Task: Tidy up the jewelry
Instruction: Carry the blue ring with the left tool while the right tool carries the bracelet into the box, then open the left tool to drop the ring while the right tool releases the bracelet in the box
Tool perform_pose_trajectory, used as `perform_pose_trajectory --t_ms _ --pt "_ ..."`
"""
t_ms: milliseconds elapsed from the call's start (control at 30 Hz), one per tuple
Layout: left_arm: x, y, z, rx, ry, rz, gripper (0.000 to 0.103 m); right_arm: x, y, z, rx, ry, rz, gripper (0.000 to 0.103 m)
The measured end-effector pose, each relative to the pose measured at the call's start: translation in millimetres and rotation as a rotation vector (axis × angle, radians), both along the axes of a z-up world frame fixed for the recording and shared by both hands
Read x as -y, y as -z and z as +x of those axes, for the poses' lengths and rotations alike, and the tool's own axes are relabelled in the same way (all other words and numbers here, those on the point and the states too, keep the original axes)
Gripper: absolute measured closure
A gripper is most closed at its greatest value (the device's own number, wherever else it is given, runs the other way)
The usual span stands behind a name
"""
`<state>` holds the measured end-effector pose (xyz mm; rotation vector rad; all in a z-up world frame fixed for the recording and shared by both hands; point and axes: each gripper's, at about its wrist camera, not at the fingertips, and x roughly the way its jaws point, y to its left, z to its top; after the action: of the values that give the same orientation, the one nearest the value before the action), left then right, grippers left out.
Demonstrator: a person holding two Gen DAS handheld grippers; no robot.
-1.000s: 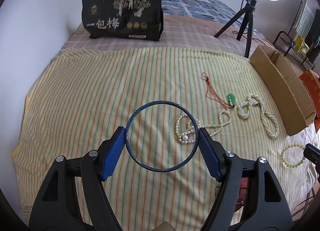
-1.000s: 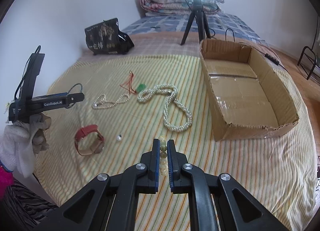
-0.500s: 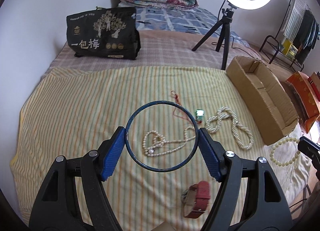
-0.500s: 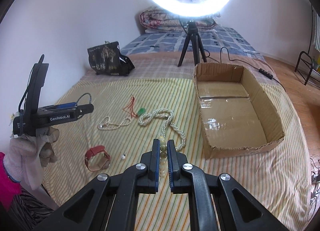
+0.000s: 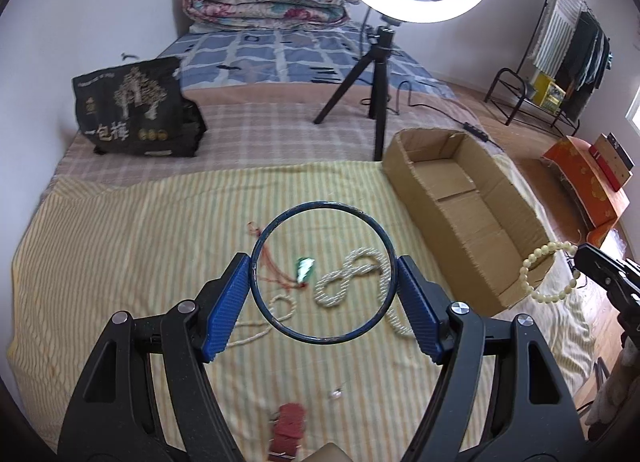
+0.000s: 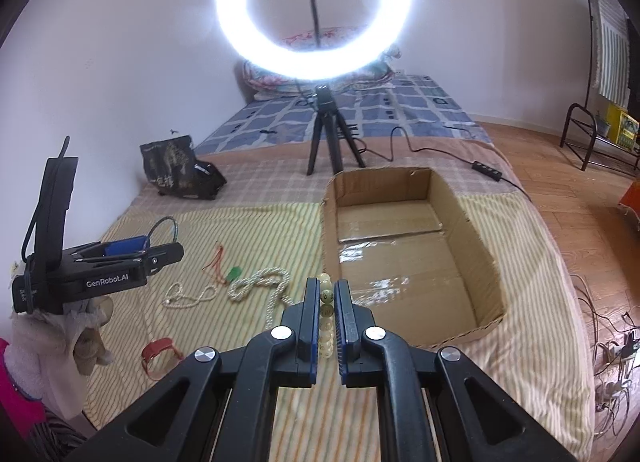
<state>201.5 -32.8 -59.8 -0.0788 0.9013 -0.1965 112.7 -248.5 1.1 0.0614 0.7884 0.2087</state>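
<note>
Two tongs hovering over yellow striped bed sheet (image 5: 120, 246): left tongs (image 5: 322, 294) gripping thin blue metal bangle (image 5: 322, 207), right tongs (image 6: 329, 312) pinching cream beaded bracelet (image 6: 327, 296) beside open cardboard box (image 6: 404, 262).

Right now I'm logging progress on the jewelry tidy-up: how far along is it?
Nothing looks put away yet: the cardboard box is empty. In hand: the left tongs grip a dark blue bangle, and the right tongs pinch a pale bead bracelet near the box. Left on the striped sheet: two pearl necklaces, the red-cord green pendant, the red watch.
</note>
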Motion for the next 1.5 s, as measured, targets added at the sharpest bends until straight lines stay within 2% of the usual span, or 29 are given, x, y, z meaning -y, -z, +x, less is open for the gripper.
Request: perform_pose_trajectory --t_ms 300,667,800,1133,1267,1300,1333,1367,1500 --pt "56.1 -8.6 31.8 0.009 0.078 -0.002 0.028 21.9 3.9 21.5 -0.013 0.026 -0.019 0.098" --pt "112.4 4.8 78.5 -0.013 0.131 0.004 0.028 42.2 22.7 40.1 -0.062 0.056 -0.023 0.098" --pt "126.3 13.4 92.1 -0.039 0.147 -0.002 0.028 48.5 28.5 45.4 -0.074 0.066 -0.023 0.098" --pt "152.4 24.8 105.2 -0.041 0.16 0.021 0.028 55.8 36.8 55.3 -0.093 0.078 -0.022 0.098" --pt "153.5 23.8 110.1 -0.046 0.152 -0.009 0.028 56.6 36.2 55.4 -0.091 0.079 -0.018 0.097" --pt "153.4 23.6 111.5 -0.053 0.153 -0.02 0.028 57.0 36.0 55.3 -0.089 0.081 -0.016 0.096" --pt "153.7 23.9 112.2 -0.058 0.154 -0.024 0.028 57.2 35.8 54.9 -0.088 0.084 -0.014 0.09" --pt "154.2 23.6 113.1 -0.063 0.154 -0.026 0.027 57.8 35.9 54.6 -0.086 0.086 -0.011 0.08" --pt "157.0 22.8 112.7 -0.063 0.151 -0.005 0.026 58.1 36.8 54.2 -0.083 0.091 -0.012 0.064"
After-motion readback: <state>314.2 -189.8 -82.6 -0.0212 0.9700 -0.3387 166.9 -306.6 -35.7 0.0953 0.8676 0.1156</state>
